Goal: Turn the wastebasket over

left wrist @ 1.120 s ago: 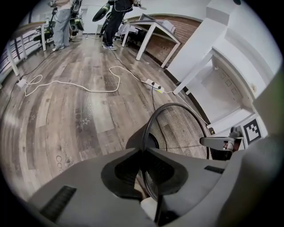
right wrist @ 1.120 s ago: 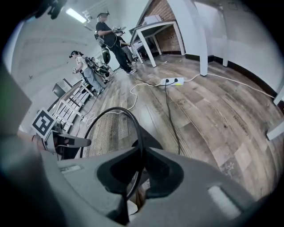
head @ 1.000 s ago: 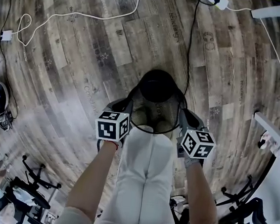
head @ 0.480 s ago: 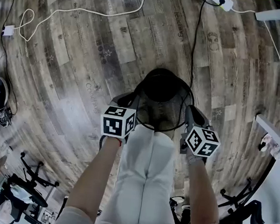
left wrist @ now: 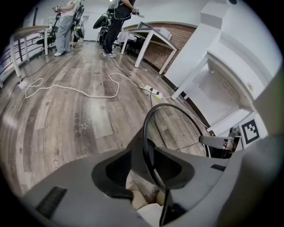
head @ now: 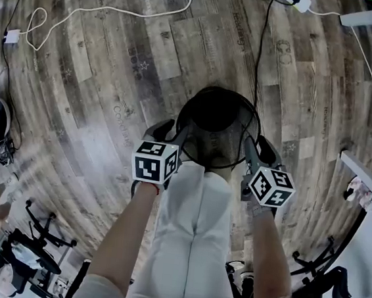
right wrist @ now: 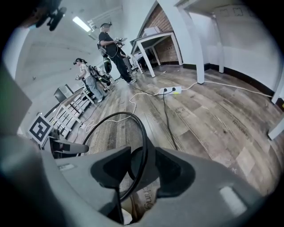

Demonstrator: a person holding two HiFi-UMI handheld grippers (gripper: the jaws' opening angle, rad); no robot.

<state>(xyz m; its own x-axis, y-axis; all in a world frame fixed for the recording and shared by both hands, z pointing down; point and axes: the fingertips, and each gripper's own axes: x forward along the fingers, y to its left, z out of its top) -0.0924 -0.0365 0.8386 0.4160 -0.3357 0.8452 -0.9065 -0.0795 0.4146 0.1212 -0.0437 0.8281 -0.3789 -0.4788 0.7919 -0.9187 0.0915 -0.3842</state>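
Note:
A black wire-mesh wastebasket stands on the wood floor with its open rim up, just beyond the person's knees. My left gripper is at the rim's left side and my right gripper at its right side. In the left gripper view the thin rim runs between the jaws of the left gripper, which stand apart from it. The right gripper straddles the rim the same way. Both pairs of jaws have just been opening, with only the rim between them.
The person's white-trousered legs fill the space below the basket. A white cable, a black cable and a power strip lie on the floor beyond. White furniture stands right, chair bases lower left. People stand far off.
The basket has gone from tilted towards the person to upright, so its rim now looks like a full circle. Both grippers followed a little forward and their jaws spread off the rim.

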